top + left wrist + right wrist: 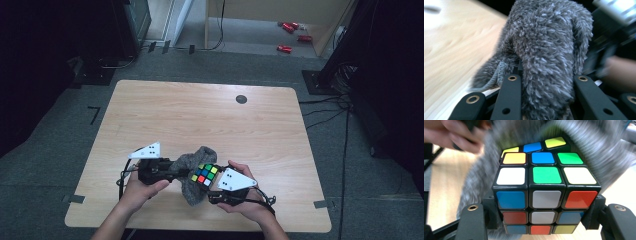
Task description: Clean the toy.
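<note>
The right gripper (216, 186) clamps the puzzle cube (206, 175), half inside the grey fuzzy sock's (196, 172) mouth. The left gripper (181, 172) pinches the sock fabric just left of the cube. The sock's opening faces the cube, so the cube goes in leftward.

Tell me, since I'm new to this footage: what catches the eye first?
The bright puzzle cube stands out, clamped in the right gripper at the table's near edge. Around it lies a fuzzy grey sock, which the left gripper pinches. Red cans lie on the floor beyond.

High view overlooks the table (200, 115); gripper views sit close.
</note>
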`<state>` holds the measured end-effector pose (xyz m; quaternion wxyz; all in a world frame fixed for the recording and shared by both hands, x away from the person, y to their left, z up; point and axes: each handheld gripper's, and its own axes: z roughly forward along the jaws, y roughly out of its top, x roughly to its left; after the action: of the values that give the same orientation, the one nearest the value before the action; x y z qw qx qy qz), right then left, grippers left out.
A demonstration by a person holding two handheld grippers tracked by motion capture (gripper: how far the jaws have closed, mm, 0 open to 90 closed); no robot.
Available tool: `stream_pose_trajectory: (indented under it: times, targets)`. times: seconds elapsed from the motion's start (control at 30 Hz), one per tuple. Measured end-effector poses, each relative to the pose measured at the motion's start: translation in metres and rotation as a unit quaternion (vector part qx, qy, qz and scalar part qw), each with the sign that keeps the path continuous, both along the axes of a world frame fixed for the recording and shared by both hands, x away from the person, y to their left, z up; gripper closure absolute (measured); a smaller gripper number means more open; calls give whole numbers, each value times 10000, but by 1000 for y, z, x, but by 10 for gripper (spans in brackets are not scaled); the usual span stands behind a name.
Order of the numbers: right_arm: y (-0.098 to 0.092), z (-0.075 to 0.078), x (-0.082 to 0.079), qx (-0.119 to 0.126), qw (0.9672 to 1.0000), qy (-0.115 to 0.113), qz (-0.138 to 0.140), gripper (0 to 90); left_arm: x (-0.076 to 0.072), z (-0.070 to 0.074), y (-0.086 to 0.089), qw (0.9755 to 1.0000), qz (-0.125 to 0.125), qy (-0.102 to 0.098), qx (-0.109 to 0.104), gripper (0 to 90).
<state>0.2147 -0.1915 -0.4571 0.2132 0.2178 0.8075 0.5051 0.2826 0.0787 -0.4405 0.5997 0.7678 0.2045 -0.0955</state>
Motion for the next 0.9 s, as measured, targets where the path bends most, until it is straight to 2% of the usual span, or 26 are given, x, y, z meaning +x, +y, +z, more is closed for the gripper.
stream_pose_trajectory:
  times: [0.03, 0.1, 0.17, 0.2, 0.23, 0.27, 0.33, 0.37, 0.4, 0.47, 0.53, 0.63, 0.7, 0.77, 0.83, 0.9]
  targets:
    - [0, -1, 1, -39, 10000, -7, -36, 347, -1, 2, -1, 9999, 37, -71, 92, 733]
    - [1, -2, 2, -72, 10000, 1, -53, 346, -2, 1, -6, 9986, 150, -208, 453, 733]
    - [2, -3, 1, -220, 9997, -47, -92, 347, 2, -7, -5, 9982, 211, -24, 554, 733]
    - [2, -4, 1, -201, 9998, -30, -74, 347, 4, -13, -6, 9967, 264, 37, 766, 732]
    - [3, -3, 0, -86, 10000, -22, -9, 347, 5, -18, -8, 9959, 250, 77, 866, 732]
    - [4, 0, -2, -27, 10000, -37, 51, 347, 4, -20, -9, 9963, 206, 108, 829, 731]
    - [6, 3, -4, -63, 9999, -106, 89, 347, 2, -17, -9, 9970, 219, 4, 745, 733]
    - [5, 4, -4, -58, 9999, -139, 82, 347, 2, -14, -7, 9982, 192, 1, 569, 732]
    - [3, 5, -3, -11, 9999, -114, 86, 347, 1, -9, -4, 9994, 166, -12, 307, 733]
    - [1, 3, -1, -67, 9999, -87, -39, 347, -1, -2, -1, 9998, 140, -117, 126, 732]
    - [1, 2, 0, -110, 9999, -80, -79, 347, -1, -3, -4, 9992, 202, -136, 317, 732]
    - [4, 3, -2, -51, 9999, -92, -8, 347, 1, -14, -9, 9968, 280, -36, 746, 732]
    - [6, 4, -4, -110, 9999, -123, 29, 347, 0, -15, -9, 9971, 298, -32, 704, 733]
    - [4, 4, -4, -105, 9998, -134, 46, 347, -1, -10, -7, 9985, 245, -91, 480, 733]
    - [1, 4, -2, -84, 9999, -116, -24, 347, -1, -5, -4, 9995, 196, -65, 240, 733]
    - [0, 4, 0, -73, 9999, -102, -83, 347, -1, -5, -3, 9996, 169, -92, 195, 733]
